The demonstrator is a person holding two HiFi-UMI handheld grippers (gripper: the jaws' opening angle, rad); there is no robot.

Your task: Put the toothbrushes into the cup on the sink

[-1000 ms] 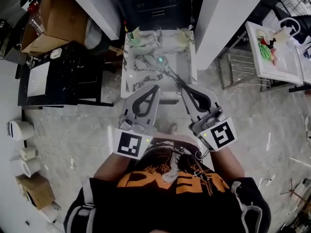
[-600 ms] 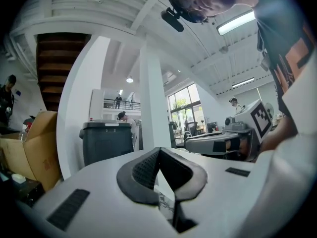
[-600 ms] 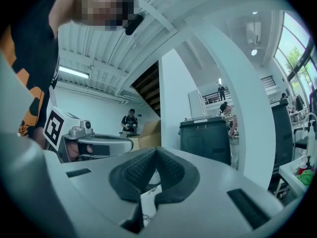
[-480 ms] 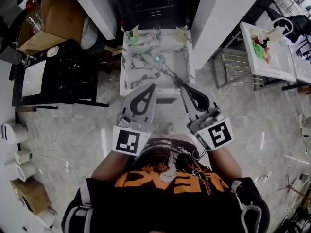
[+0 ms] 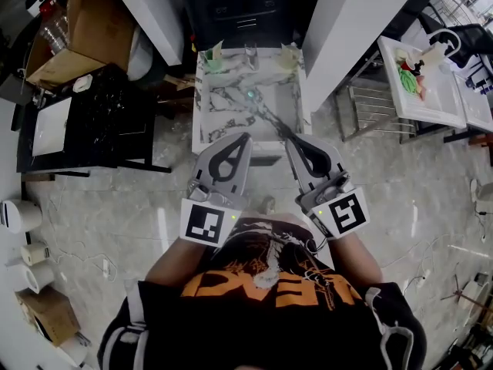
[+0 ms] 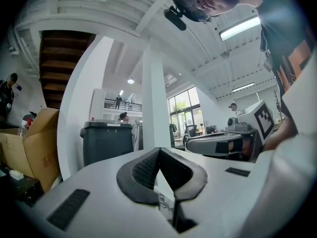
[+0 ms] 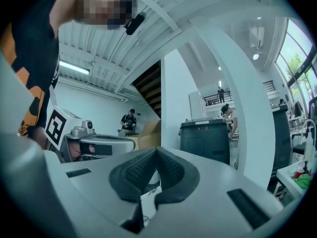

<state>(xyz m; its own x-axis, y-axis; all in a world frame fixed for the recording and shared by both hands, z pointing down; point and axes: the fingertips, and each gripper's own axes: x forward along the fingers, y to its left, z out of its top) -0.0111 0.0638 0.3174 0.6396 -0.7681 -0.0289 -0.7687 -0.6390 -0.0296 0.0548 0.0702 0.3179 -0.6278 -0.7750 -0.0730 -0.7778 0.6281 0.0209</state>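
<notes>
Left gripper [image 5: 246,139]: jaws pressed together with nothing between them, held level just short of the sink [image 5: 199,106].
Right gripper [image 5: 292,139]: likewise closed and empty.
Toothbrushes: too small to pick out — probably by the sink's back ledge.
Cup [image 5: 213,57]: at the ledge's left corner, with a similar one at the right; which is meant is unclear.
Risk: reaching in with the jaws closed could topple a cup, so they must open first.
</notes>
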